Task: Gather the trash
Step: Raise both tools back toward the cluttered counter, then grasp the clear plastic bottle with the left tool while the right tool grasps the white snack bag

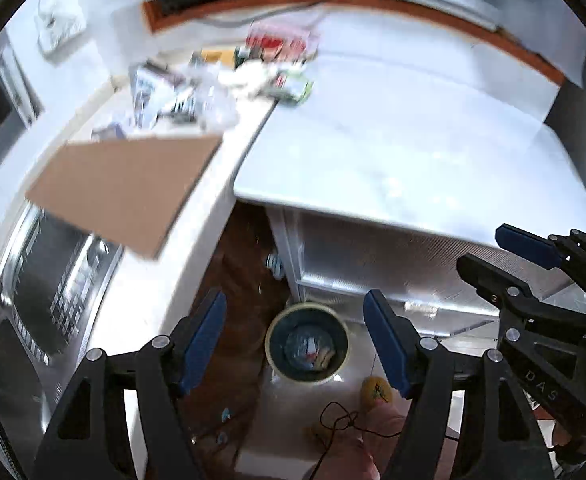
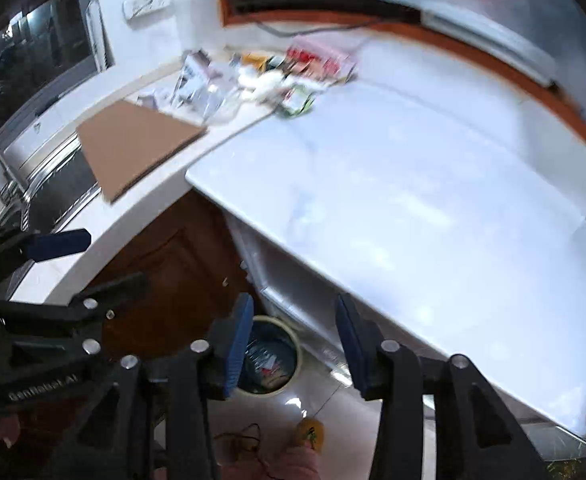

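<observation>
At the far left a steel sink [image 1: 49, 280] was set into the white worktop [image 1: 141, 312], and a flat sheet of brown cardboard [image 1: 127, 188] lay beside it, one corner overhanging the basin. Behind the cardboard, at the back of the worktop near the wall, sat the trash pile [image 1: 229, 80]: crumpled clear plastic, white paper, printed wrappers and a red packet, all blurred. Right of the pile stretched a white table [image 1: 393, 148], bare on top.

Down on the pale tiled floor, between the brown cabinet and the table's base, stood a round bin [image 1: 307, 342] with a cream rim and a dark liner, scraps already inside. The left gripper [image 1: 295, 340] hung above it with its jaws open and nothing between the blue pads. The right gripper [image 2: 291, 344] hung just beside it, jaws likewise parted and empty, the bin showing past its left pad. A yellow slipper [image 1: 377, 390] and a thin black cord lay on the floor below.
</observation>
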`<state>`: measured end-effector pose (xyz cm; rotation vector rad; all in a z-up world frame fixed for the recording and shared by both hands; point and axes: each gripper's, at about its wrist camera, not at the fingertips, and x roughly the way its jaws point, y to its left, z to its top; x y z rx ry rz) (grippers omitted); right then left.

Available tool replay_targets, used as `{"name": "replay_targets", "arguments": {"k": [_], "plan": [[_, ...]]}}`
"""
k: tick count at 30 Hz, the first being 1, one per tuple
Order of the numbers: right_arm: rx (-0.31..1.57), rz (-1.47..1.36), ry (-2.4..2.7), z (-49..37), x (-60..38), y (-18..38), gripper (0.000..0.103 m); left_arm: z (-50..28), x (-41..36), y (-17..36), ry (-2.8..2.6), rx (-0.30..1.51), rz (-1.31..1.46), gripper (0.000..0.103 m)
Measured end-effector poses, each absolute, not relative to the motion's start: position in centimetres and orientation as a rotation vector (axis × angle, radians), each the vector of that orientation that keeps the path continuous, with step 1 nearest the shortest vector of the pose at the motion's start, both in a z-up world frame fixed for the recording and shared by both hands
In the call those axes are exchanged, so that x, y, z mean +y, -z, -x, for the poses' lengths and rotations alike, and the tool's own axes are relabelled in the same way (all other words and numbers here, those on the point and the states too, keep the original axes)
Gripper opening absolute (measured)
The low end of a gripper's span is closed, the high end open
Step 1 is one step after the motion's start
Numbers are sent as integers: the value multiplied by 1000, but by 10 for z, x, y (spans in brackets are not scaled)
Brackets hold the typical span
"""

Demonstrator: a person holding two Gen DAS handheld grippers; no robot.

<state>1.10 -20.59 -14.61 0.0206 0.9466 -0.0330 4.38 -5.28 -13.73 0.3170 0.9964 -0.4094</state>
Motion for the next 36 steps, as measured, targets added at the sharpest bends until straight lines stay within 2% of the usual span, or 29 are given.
{"name": "replay_targets", "arguments": {"k": [6, 13, 27, 36], "plan": [[904, -29, 121, 6, -223, 121, 45, -46, -61, 102, 437, 885, -361, 71], [864, -21, 128, -8, -234, 106, 45, -68, -69, 88, 420, 859, -361, 73], [874, 11, -51, -154, -258, 98, 45, -191, -78, 67, 224, 867, -294, 74], [1005, -57, -208, -265, -268, 131, 45, -288, -66, 102, 120, 1073, -131, 74]]}}
